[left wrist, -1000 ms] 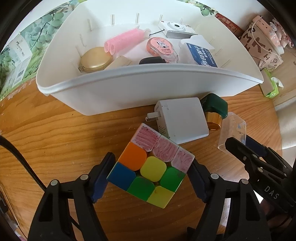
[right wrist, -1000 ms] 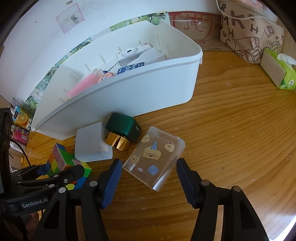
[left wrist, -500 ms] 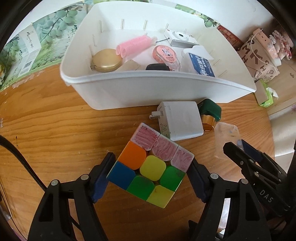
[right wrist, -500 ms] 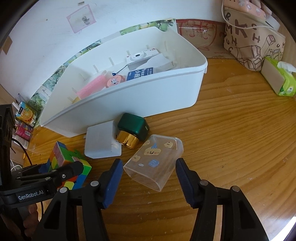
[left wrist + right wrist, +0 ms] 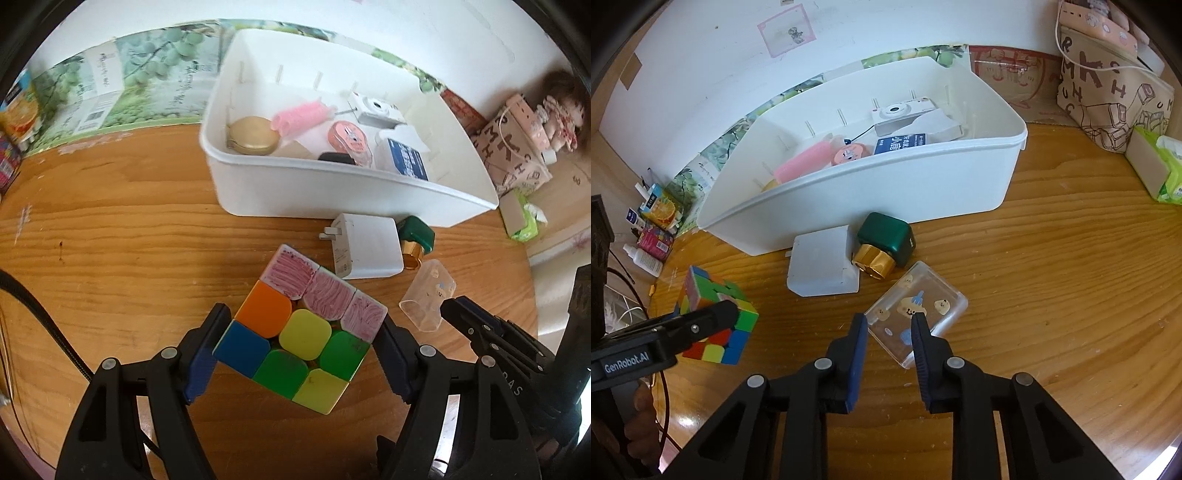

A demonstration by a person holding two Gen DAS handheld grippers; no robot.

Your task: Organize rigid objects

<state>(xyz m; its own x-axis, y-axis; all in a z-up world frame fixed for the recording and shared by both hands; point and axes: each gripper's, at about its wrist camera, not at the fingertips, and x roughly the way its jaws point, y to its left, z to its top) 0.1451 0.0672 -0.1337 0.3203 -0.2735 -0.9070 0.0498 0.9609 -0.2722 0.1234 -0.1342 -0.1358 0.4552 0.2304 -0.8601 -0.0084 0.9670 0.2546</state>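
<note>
My left gripper [image 5: 299, 339] is shut on a colourful puzzle cube [image 5: 299, 336] and holds it above the wooden table; the cube also shows in the right wrist view [image 5: 713, 317]. My right gripper [image 5: 889, 328] has its jaws narrowed around the near corner of a clear plastic case with cartoon stickers [image 5: 919, 314], which lies on the table; whether they grip it is unclear. The case also shows in the left wrist view [image 5: 428, 299]. A white bin [image 5: 886, 199] behind holds a camera, a pink roll, a tape dispenser and a blue-labelled box.
A white charger [image 5: 823, 273] and a green bottle with a gold cap [image 5: 886, 243] lie just in front of the bin. A patterned bag [image 5: 1108, 92] and a tissue pack [image 5: 1160, 173] stand at the right. Juice cartons [image 5: 657, 218] stand at the far left.
My right gripper's jaws have closed in from wide open onto the clear case's near corner. My left gripper has pulled back and left from the bin, still holding the cube.
</note>
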